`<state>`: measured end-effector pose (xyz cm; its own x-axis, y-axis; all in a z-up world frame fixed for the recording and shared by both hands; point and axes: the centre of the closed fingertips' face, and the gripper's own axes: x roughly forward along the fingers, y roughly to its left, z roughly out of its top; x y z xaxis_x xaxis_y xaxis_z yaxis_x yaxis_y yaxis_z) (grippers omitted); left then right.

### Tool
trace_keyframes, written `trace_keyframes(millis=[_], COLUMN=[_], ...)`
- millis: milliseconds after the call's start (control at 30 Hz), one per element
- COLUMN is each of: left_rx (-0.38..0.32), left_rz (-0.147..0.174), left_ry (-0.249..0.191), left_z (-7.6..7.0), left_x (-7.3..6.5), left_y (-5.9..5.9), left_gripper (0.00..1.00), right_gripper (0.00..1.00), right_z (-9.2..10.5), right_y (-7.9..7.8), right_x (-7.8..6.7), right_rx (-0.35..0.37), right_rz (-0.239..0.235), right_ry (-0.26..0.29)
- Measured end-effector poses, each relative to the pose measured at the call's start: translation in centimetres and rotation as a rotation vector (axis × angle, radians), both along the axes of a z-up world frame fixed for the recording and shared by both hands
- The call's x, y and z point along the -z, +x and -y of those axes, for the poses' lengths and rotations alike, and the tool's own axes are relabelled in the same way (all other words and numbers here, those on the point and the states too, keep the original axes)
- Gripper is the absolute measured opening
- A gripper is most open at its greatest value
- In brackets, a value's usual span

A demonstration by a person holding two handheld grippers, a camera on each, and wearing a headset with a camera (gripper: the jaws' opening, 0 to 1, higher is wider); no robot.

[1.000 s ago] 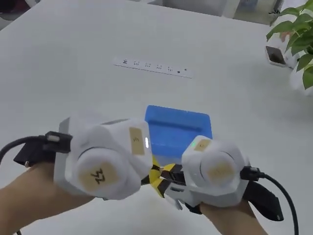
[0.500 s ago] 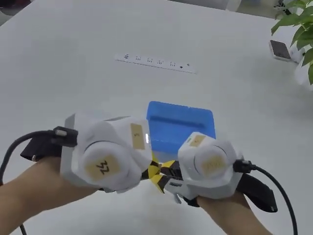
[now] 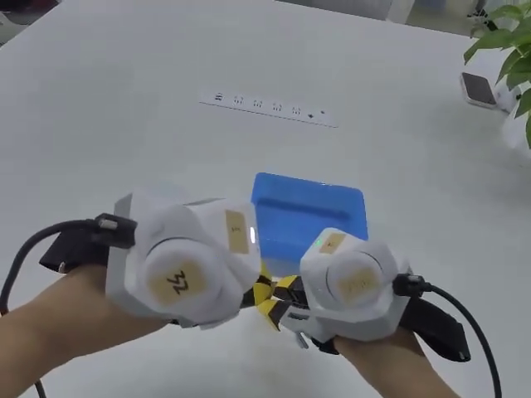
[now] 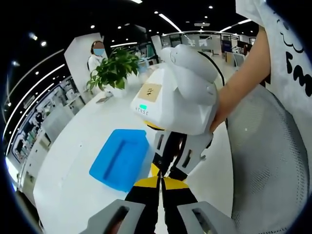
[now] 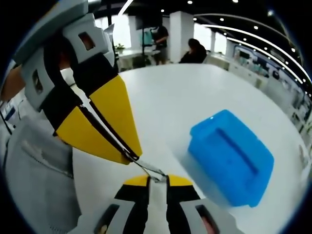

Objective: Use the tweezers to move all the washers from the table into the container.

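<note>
- While I am looking along the left gripper (image 4: pixel 160 184), its yellow-tipped jaws are pressing flat together. In the right gripper view I am seeing them clamping the tweezers (image 5: pixel 146 168), whose thin metal tip is poking out past the jaw tips.
- I am holding the right gripper (image 5: pixel 157 184) tip to tip with the left one. Its jaws are sitting close, with a narrow pale gap between them. The tweezers' tip is reaching into that gap, but I cannot tell whether the jaws are pinching it.
- Both grippers are hovering low over the white table (image 3: pixel 124 99), their white bodies side by side and their jaws meeting in the space between.
- Just beyond the meeting jaws, the blue container (image 5: pixel 229 161) is resting on the table, showing a shallow rectangular recess in its top face. It is lying slightly to the right gripper's side and is touching neither gripper.
- Farther out past the container, a white power strip (image 3: pixel 267 109) is lying flat on the table, well apart from everything else.
- Far out on the right gripper's side, a green plant (image 4: pixel 114 68) is standing at the table's edge, with a phone (image 3: pixel 479 87) lying beside it.
- Behind the right gripper's body, I am seeing a bare forearm (image 4: pixel 241 83) and the grey mesh of a chair (image 4: pixel 273 165).
</note>
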<state>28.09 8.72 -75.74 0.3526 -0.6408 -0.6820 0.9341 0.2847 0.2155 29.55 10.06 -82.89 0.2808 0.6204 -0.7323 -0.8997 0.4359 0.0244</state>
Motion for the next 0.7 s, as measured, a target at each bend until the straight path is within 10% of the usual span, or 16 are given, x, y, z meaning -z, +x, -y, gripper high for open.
trace_keyframes(millis=[400, 700], left_rx=[-0.027, -0.308], left_rz=[-0.005, -0.091], left_ry=[-0.015, -0.150], left_z=[0.3, -2.7], left_x=[0.1, 0.4], left_y=[0.2, -0.8], left_gripper=[0.00, 0.05], right_gripper=[0.05, 0.03], right_z=[-0.4, -0.5], right_y=[-0.4, -0.6], right_x=[-1.4, -0.9], right_rx=[-0.204, -0.255], right_rz=[0.240, 0.251], right_ry=[-0.157, -0.193])
